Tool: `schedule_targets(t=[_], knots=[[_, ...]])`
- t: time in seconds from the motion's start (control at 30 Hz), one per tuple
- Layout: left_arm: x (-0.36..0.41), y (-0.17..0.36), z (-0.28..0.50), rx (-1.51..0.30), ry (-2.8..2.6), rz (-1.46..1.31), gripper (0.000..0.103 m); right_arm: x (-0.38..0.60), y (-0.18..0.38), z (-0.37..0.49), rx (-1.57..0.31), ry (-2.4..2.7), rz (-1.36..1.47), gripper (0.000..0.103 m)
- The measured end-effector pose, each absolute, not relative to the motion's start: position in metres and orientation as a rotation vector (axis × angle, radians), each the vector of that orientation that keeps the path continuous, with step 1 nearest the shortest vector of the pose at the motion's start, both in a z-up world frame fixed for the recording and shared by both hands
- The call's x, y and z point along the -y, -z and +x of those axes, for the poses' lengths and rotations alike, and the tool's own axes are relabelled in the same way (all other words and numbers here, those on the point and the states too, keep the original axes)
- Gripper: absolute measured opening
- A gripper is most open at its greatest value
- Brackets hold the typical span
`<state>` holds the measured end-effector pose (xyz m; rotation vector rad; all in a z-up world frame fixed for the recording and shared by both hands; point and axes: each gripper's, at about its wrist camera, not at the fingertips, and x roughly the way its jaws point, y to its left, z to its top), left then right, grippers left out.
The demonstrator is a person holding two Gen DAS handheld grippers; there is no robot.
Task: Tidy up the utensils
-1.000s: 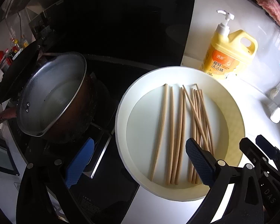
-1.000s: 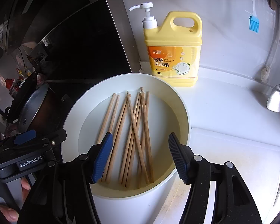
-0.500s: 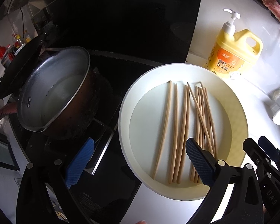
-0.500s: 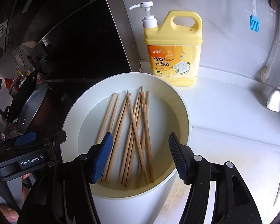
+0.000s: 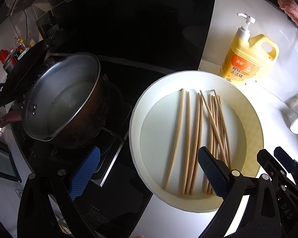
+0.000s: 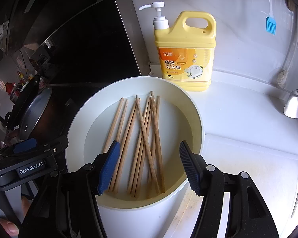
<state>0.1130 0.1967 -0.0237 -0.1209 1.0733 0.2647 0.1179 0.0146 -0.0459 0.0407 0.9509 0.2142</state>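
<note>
The left wrist view alone shows one steel pot (image 5: 61, 99) on the stove. The right wrist view alone shows one blue brush (image 6: 270, 24) and one white cutting board (image 6: 254, 170). Both views show one detergent bottle (image 6: 185, 53) and ten chopsticks (image 6: 141, 142) lying in one white basin (image 6: 196, 119) on the table. Left gripper (image 5: 147, 172) and right gripper (image 6: 149, 168) stand open, holding nothing.

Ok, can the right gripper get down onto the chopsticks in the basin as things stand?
Probably yes. The right gripper is open and empty above the chopsticks, which lie uncovered in the basin. Only the basin's raised wall limits a low approach.
</note>
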Motion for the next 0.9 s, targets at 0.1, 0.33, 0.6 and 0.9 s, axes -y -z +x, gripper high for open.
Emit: schedule_targets(t=[0.1,0.33,0.6,0.9], knots=[[-0.1965,0.0226,0.1118,-1.070,-0.267,-0.120,0.097,-0.0152,0.0460,0.1171,-0.951,-0.215,0.041,0.060],[-0.1957,0.0225,0.1098,-1.070,-0.265,-0.116,0.097,-0.0152,0.0458,0.1169,-0.951,-0.216,0.040,0.060],[-0.1949,0.0225,0.1072,-1.071,-0.256,-0.123,0.097,-0.0157,0.0463,0.1168,-0.952,-0.217,0.040,0.060],[-0.1986,0.0249,0.1093,-1.085,-0.259,-0.135,0.097,-0.0170,0.0463,0.1157,-0.951,-0.216,0.040,0.060]])
